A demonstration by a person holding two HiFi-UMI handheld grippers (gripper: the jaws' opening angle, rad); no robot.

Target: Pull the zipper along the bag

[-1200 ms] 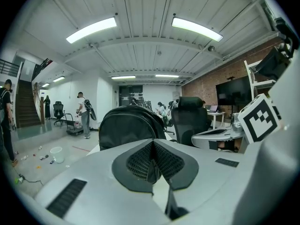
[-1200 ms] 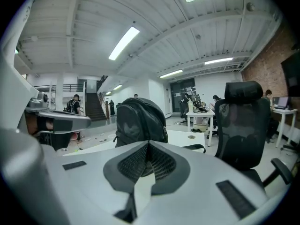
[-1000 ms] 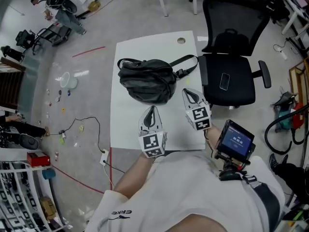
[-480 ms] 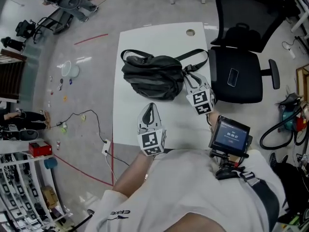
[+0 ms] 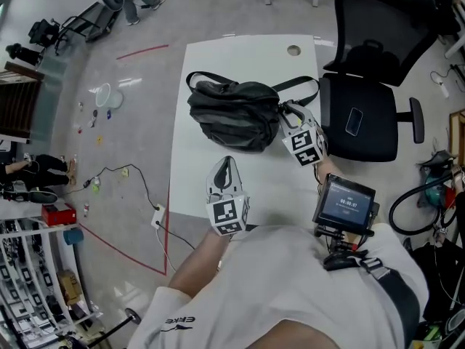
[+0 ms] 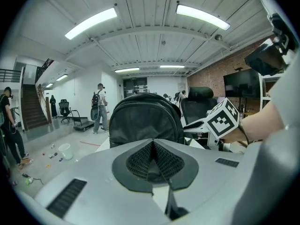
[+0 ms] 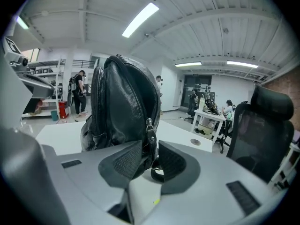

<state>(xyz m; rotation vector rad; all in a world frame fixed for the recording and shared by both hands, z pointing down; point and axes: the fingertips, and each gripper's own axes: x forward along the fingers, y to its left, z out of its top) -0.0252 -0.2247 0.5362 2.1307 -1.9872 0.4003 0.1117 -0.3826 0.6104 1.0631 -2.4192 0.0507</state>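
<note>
A black leather bag (image 5: pixel 236 113) lies on the white table (image 5: pixel 247 187), its strap trailing to the right. My right gripper (image 5: pixel 289 110) is at the bag's right end. In the right gripper view its jaws stand open a little, one on each side of the bag's zipper pull (image 7: pixel 149 131), which hangs between the pads with a small ring below it. My left gripper (image 5: pixel 227 167) rests on the table short of the bag, shut with nothing in it. In the left gripper view the bag (image 6: pixel 144 118) rises straight ahead, with the right gripper's marker cube (image 6: pixel 224 118) beside it.
A black office chair (image 5: pixel 370 71) with a phone (image 5: pixel 354 121) on its seat stands against the table's right edge. A small screen (image 5: pixel 346 203) is mounted near my right forearm. The table has a cable hole (image 5: pixel 293 50) at its far edge. Cables and small items lie on the floor at left.
My right gripper has moved forward from the open table to the bag's right end, bringing its jaws around the zipper pull. The left gripper has stayed in place.
</note>
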